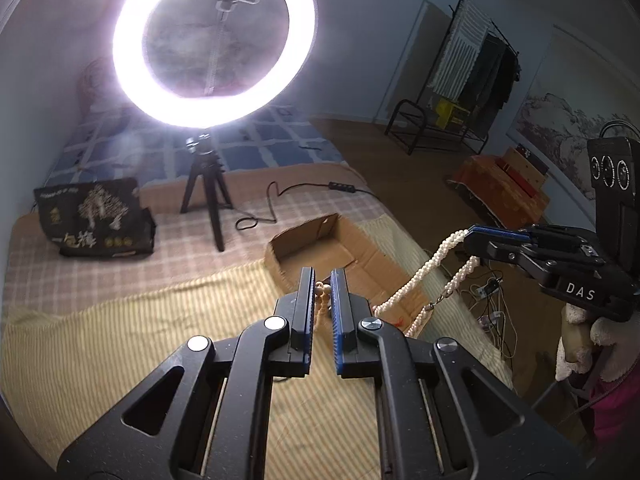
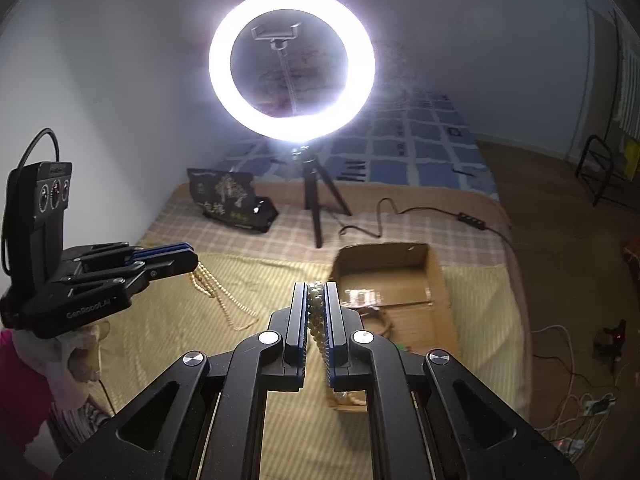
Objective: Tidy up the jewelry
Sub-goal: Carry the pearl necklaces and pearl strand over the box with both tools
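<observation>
Jewelry is held in both grippers above a bed covered with a yellow striped blanket (image 1: pixel 120 340). The left gripper (image 1: pixel 322 280) is closed almost fully on a strand of tan wooden beads (image 1: pixel 322 294), which is pinched between the blue pads. In the right wrist view, that same strand (image 2: pixel 224 300) is seen hanging from the left gripper (image 2: pixel 188 258) in long loops down towards the blanket; whether it touches cannot be told.

The right gripper (image 2: pixel 316 292) is likewise clamped nearly shut, on a twisted pearl necklace (image 2: pixel 316 312) running along the gap between its pads. Only the left wrist view shows the necklace's full hang: the pearl rope (image 1: pixel 420 276) drops from the tip of the right gripper (image 1: pixel 472 236) in two lengths, with a metal clasp (image 1: pixel 436 302) near the lower end.

An open cardboard box (image 2: pixel 436 280) lies on the blanket near the bed's right edge, just beyond the right gripper's tips. A bracelet-like item (image 2: pixel 380 320) is seen on its floor in the right wrist view only. A lit ring light (image 2: pixel 292 64) on a tripod stands further back, a black bag (image 1: pixel 96 216) to its left.
</observation>
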A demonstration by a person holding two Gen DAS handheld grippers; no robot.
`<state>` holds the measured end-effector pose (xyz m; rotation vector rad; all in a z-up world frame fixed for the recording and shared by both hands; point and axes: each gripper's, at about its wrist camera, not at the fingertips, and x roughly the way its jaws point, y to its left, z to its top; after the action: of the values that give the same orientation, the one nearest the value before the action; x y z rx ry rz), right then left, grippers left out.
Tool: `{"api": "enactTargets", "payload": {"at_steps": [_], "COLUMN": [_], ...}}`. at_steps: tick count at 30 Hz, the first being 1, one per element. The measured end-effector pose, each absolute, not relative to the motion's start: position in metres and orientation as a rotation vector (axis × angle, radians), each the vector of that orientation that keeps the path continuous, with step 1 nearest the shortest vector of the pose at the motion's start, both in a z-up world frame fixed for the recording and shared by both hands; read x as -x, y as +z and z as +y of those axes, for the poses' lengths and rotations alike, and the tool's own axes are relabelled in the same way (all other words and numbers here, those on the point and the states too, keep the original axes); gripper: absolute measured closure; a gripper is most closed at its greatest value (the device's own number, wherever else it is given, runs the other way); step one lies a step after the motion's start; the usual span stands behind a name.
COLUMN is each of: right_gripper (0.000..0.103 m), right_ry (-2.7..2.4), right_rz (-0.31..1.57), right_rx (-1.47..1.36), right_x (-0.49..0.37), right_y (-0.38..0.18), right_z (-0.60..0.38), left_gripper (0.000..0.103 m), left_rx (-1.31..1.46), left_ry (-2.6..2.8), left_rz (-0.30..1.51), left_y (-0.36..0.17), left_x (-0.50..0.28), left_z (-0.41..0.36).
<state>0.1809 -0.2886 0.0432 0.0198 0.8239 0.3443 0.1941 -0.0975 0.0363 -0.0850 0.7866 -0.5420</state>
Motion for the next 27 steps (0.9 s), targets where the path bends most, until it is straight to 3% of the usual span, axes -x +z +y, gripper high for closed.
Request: {"api": "enactTargets", "payload": {"at_steps": [27], "right_gripper": [0.097], "right_ry": [0.29], "right_rz": [0.893], "right_rx": [-0.04], "right_x": [-0.242], "right_y": [-0.016], "right_z": [-0.369], "left_gripper": [0.097], "left_rx": [0.008], "left_ry": [-0.535], "left_rz": [0.861], "left_y": [-0.028], "left_x": [-0.309], "left_z": [-0.202]}}
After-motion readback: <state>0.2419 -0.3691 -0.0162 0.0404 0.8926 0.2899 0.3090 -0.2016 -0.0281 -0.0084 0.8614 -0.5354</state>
